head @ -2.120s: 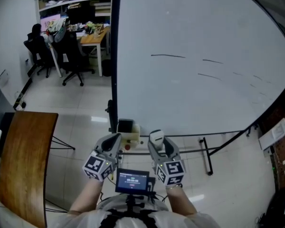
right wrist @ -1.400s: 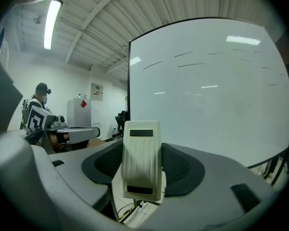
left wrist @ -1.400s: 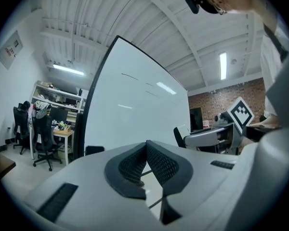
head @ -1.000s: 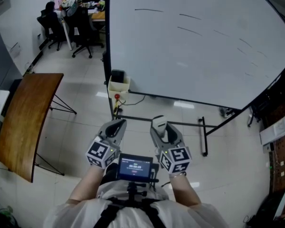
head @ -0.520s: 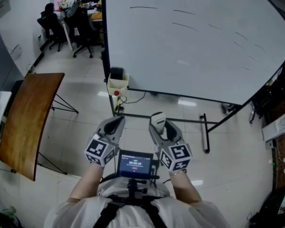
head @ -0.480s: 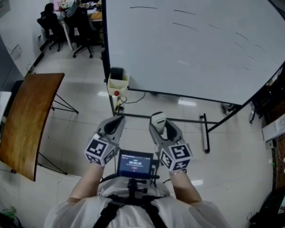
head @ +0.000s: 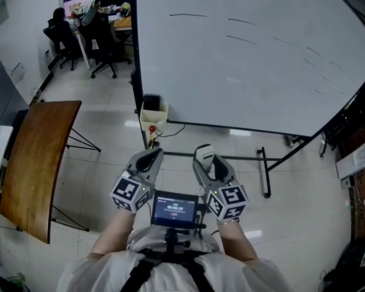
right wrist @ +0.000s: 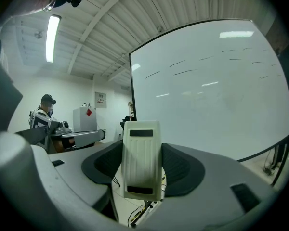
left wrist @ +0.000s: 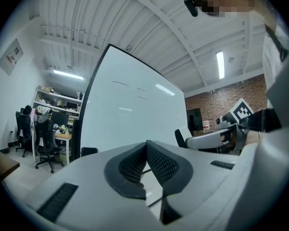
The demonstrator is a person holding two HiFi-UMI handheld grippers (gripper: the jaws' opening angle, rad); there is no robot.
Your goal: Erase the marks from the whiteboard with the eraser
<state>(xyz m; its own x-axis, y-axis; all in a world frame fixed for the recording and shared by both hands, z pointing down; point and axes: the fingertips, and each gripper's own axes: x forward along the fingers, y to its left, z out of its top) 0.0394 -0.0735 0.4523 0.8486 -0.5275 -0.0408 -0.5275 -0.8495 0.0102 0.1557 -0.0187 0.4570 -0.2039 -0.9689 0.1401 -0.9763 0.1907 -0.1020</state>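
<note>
A large whiteboard [head: 249, 59] on a rolling stand fills the upper right of the head view, with several short dark marks [head: 242, 22] near its top. The board [right wrist: 216, 95] and its marks [right wrist: 184, 72] show ahead in the right gripper view, and the board [left wrist: 130, 119] also in the left gripper view. My right gripper [head: 205, 157] is shut on a cream ribbed eraser [right wrist: 141, 159], held upright well short of the board. My left gripper [head: 150, 160] hangs beside it, jaws shut together with nothing between them [left wrist: 147, 160].
A brown wooden table [head: 33, 157] on thin legs stands at the left. A small cream box [head: 152, 111] sits on the floor by the board's left post. Office chairs [head: 100, 41] and desks lie beyond. The board's stand feet [head: 264, 172] cross the floor ahead. A person [right wrist: 43, 112] stands far left.
The view has pulled back from the board over two seconds; the marks now sit higher and farther. In the last half second little shifted. Both grippers stay in place, eraser still held.
</note>
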